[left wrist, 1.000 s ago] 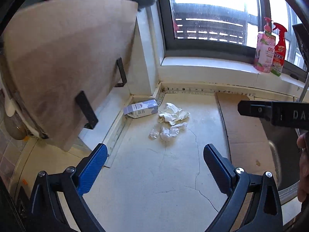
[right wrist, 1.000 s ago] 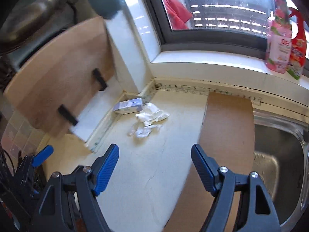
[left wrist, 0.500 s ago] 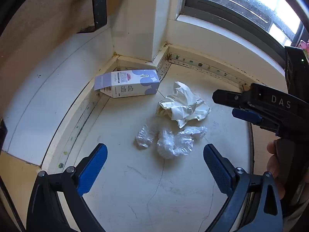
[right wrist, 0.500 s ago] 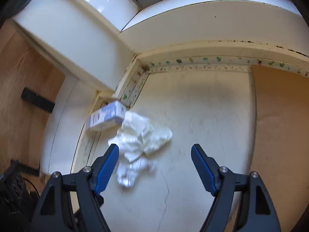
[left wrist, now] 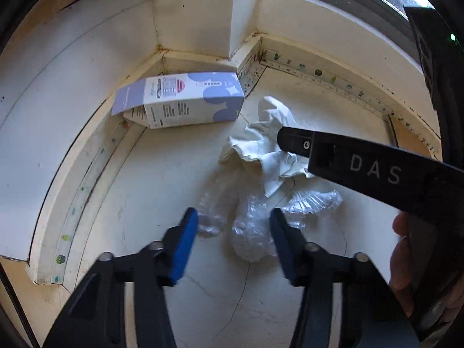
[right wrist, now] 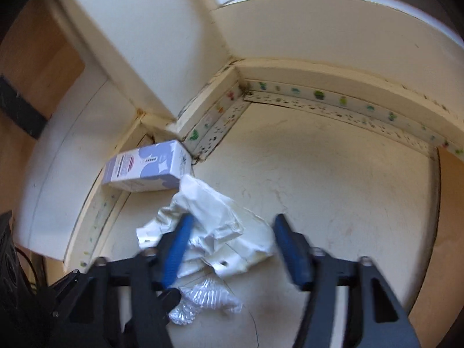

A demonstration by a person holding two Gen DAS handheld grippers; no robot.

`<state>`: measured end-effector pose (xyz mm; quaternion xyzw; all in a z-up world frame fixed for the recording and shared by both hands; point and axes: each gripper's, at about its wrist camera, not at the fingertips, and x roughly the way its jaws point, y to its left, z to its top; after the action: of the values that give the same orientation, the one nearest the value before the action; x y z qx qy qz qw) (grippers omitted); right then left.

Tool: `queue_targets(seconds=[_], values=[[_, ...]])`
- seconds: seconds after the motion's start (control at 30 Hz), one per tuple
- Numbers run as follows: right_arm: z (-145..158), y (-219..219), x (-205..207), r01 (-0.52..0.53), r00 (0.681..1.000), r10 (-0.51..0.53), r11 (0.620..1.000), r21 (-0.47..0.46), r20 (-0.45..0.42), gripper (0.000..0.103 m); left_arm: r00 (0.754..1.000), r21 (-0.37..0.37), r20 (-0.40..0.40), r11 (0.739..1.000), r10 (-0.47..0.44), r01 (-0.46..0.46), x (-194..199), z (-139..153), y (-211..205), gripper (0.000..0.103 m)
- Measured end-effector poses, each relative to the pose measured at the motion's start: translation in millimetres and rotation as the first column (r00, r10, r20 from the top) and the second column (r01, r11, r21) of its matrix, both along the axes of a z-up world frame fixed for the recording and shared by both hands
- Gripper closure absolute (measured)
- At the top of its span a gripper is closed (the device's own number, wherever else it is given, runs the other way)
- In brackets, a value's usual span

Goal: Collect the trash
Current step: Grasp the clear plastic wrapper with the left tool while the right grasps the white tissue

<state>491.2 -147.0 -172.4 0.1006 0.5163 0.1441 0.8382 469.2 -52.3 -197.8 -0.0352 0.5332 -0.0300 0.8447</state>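
A crumpled clear plastic wrapper (left wrist: pixel 252 232) lies on the pale counter between the blue pads of my left gripper (left wrist: pixel 233 232), whose jaws are closing around it. Just behind it sits a crumpled white paper (left wrist: pixel 261 150), with one finger (left wrist: pixel 295 143) of my right gripper over it. In the right wrist view the white paper (right wrist: pixel 220 217) lies between the pads of my right gripper (right wrist: pixel 233 240), which is also closing. The plastic wrapper (right wrist: pixel 203 298) shows below it. A purple-and-white carton (left wrist: pixel 179 101) lies on its side in the corner, also seen as the carton (right wrist: pixel 148 171).
White walls and a patterned tape strip (left wrist: pixel 319 74) close the corner behind the trash. A brown board (right wrist: pixel 452 203) borders the counter on the right, and a wooden panel (right wrist: pixel 37 66) stands at the left. A person's hand (left wrist: pixel 403 261) holds the right gripper.
Both grippers came down and forward onto the trash pile. Their jaws went from wide open to partly closed, the left around the plastic, the right around the paper.
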Motion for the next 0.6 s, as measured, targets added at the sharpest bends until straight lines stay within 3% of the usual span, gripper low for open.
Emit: queue_targets(seconds=[0.03, 0.1, 0.2, 0.53, 0.6], values=[[-0.1, -1.6, -0.4, 0.001, 1.0, -0.001, 1.0, 0.006, -0.004, 0.071, 1.0, 0.006, 0.0, 1.0, 0.002, -0.002, 0.1, -0.7, 0.4, 0.062], [-0.5, -9.8, -0.5, 0.019, 1.0, -0.018, 0.999, 0.04, -0.019, 0.077, 1.0, 0.012, 0.007, 1.0, 0.005, -0.005, -1.6, -0.6, 0.5, 0.069], [-0.5, -25.1, -7.6, 0.063, 0.998, -0.061, 0.997, 0.04, -0.034, 0.079, 1.0, 0.021, 0.008, 1.0, 0.01, -0.01, -1.2, 0.6, 2.4, 0.084], [11.2, -69.5, -51.7, 0.15, 0.988, -0.146, 0.985, 0.083, -0.057, 0.081, 1.0, 0.036, 0.0, 0.999, 0.002, -0.002, -16.1, 3.9, 0.7, 0.095], [12.9, -70.4, -58.6, 0.147, 0.988, -0.142, 0.984, 0.097, -0.062, 0.103, 1.0, 0.035, 0.0, 0.999, -0.004, 0.004, -23.2, 6.6, -0.5, 0.096]])
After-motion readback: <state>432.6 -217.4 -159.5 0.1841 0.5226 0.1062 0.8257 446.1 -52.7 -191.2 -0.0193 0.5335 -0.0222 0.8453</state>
